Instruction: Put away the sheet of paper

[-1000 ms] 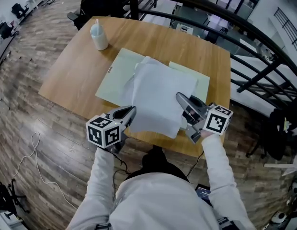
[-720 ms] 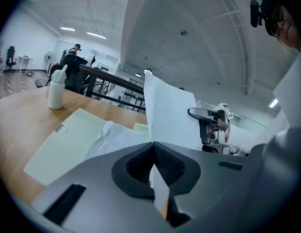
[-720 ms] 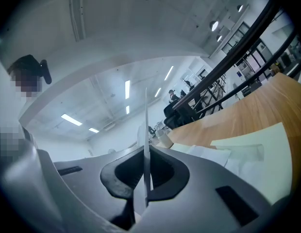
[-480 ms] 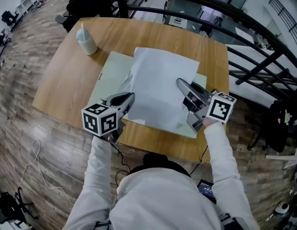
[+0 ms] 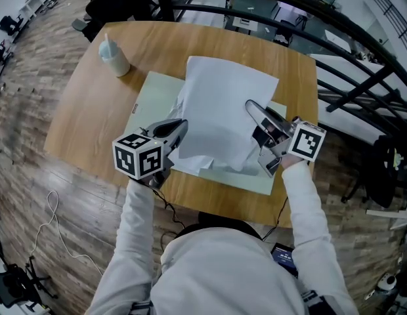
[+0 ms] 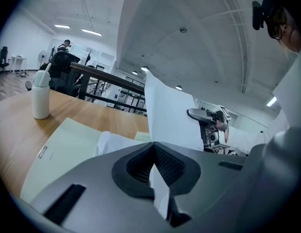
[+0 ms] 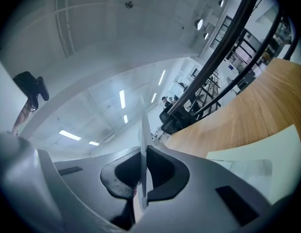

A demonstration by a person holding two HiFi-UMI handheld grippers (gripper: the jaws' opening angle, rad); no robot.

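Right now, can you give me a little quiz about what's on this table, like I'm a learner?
1. True or false: the left gripper and the right gripper both pinch the sheet of paper.
2. What stands near the far left corner of the table? A) a bottle B) a cup C) a book
3. Fill in: the folder under the paper is pale ____.
Key: 1 true; 2 A; 3 green.

Two hand-held grippers [image 5: 181, 126] [image 5: 250, 104], one sheet of paper [image 5: 223, 104], one pale green folder [image 5: 154, 94], one white bottle [image 5: 115, 59], one wooden table [image 5: 85, 110]
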